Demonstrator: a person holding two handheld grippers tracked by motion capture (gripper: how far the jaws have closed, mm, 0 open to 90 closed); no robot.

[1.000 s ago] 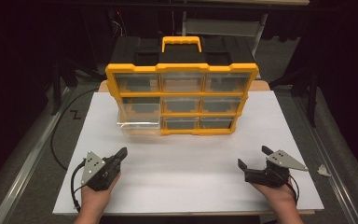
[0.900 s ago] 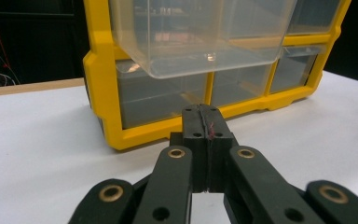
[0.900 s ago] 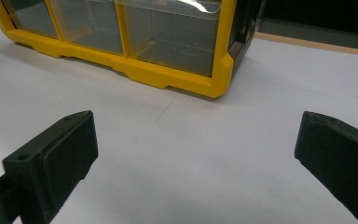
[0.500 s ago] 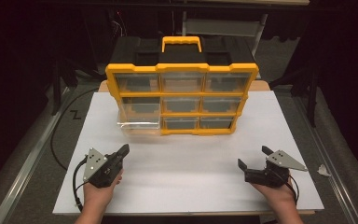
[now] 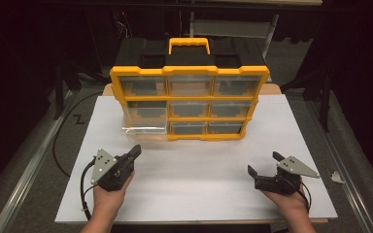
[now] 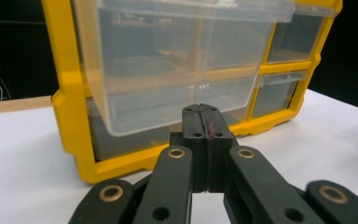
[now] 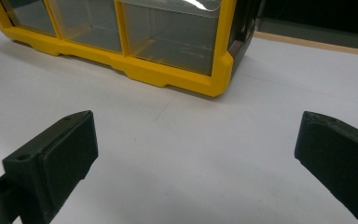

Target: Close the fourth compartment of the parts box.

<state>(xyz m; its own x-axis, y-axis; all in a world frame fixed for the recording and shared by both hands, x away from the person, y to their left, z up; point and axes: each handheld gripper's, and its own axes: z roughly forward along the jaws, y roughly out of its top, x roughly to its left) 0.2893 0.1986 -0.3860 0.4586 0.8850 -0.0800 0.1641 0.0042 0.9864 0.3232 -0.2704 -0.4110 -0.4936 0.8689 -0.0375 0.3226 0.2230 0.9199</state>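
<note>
A: Left tool (image 5: 135,149) first; what's it doing?

B: Jaws pressed together, nothing pinched; in the left gripper view they point straight at the clear drawer (image 6: 177,70), which sticks out of the yellow organizer (image 5: 189,104) at its lower-left corner; tool's just short of the drawer front, not touching.

A: And the right tool (image 5: 263,166)?

B: Jaws spread wide, empty; sits on the white worktop (image 5: 199,179) off the organizer's right front corner, well apart from that drawer; its own view looks at the organizer's right end (image 7: 216,56).

A: So which hand's nearer?

B: Left, clearly; drawer lies ahead of it and slightly to the right, w/ its long axis running across the organizer's face, and its travel is in/out toward the person.

A: Next move, prob.?

B: My guess: the closed left tool either pushes the drawer front back in or opens up to grip its lip; either way approach should run square to the organizer's face, else the drawer could skew in its slot.
</note>
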